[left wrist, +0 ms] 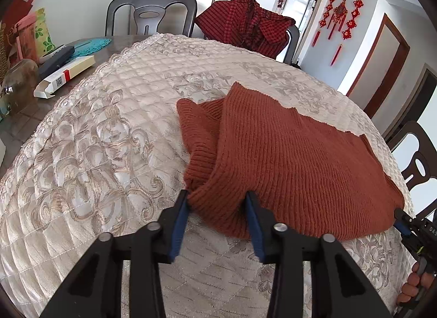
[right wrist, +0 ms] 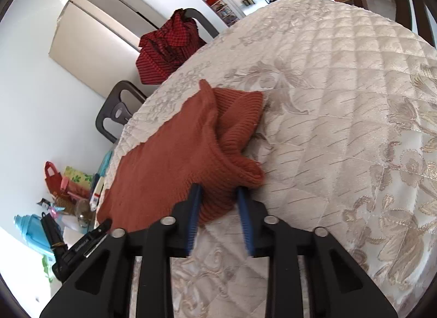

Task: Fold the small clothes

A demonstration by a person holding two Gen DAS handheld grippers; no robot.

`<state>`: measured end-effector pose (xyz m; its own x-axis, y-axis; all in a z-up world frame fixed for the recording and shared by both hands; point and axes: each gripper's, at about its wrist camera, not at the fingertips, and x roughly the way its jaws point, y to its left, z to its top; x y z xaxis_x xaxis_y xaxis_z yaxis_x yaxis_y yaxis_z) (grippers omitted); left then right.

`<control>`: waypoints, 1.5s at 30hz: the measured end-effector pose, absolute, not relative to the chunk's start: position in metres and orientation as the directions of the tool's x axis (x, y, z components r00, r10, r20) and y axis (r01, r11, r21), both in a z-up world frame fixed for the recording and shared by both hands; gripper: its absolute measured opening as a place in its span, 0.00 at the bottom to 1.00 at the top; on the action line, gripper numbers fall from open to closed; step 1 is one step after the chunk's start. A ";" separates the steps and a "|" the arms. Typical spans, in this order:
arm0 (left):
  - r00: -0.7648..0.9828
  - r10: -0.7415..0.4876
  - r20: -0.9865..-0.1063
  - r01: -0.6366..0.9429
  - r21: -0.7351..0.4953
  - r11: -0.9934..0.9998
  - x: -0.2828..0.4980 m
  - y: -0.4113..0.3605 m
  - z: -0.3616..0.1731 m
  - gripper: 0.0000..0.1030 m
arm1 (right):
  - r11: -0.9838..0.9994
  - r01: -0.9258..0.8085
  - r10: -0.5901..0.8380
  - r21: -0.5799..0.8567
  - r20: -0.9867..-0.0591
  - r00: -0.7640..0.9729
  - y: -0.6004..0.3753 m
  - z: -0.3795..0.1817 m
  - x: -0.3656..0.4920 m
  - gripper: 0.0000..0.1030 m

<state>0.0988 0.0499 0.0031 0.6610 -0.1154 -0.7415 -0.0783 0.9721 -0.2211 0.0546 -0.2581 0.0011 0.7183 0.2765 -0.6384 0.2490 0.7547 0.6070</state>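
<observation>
Lying across the near part of the quilted cover (left wrist: 109,137), the rust-orange ribbed knit sweater (left wrist: 286,159) is spread mostly flat, with a ribbed cuff or collar piece bunched and doubled under its left edge in your left wrist view. Your left claw (left wrist: 217,203) has the sweater's near corner between its blue pads (left wrist: 179,225), and the knit is gathered and puckered there, so it is grasping the sweater. Your right claw (right wrist: 218,195) grips the other near corner: the fabric bulges out between its blue pads (right wrist: 194,217), clenched on the sweater too. In the left view, your right claw shows at the far right edge touching the sweater's hem, with fingers of your hand (left wrist: 418,282) wrapped on its handle. The cream cover with its gold floral embroidery drapes over most of the tabletop (left wrist: 24,124), whose bare dark surface shows only at the left. There, well apart from the sweater, lie a long white carton with a red band (left wrist: 65,76), a dark remote (left wrist: 56,59), a teal lace mat (left wrist: 90,44) and a glass jar (left wrist: 17,85). Behind the tabletop stand a dark plastic chair (left wrist: 151,14) and a second chair with a red-and-black checked garment (left wrist: 245,28) hung over its back. Red knot ornaments (left wrist: 338,20) hang on the white wall to the right
</observation>
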 end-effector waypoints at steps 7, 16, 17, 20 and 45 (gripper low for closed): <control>0.664 -0.157 -0.731 -0.031 -0.237 0.971 0.096 0.045 0.007 0.17 | 0.752 0.248 0.279 0.611 -0.636 0.719 -0.261 0.001 0.053 0.10; 0.660 -0.268 -0.702 0.028 -0.333 0.943 0.044 0.059 0.020 0.17 | 0.755 0.199 0.306 0.625 -0.604 0.736 -0.263 0.023 0.016 0.05; 0.655 -0.272 -0.706 0.028 -0.336 0.941 0.037 0.060 0.018 0.17 | 0.756 0.200 0.308 0.623 -0.608 0.731 -0.262 0.023 0.010 0.05; 0.629 -0.278 -0.726 0.020 -0.342 0.939 0.015 0.062 0.011 0.17 | 0.758 0.217 0.314 0.615 -0.636 0.705 -0.259 0.020 -0.012 0.05; 0.657 -0.270 -0.704 -0.009 -0.366 0.930 0.033 0.088 0.005 0.52 | 0.944 -0.033 0.247 0.328 -0.638 0.729 -0.188 0.054 -0.012 0.12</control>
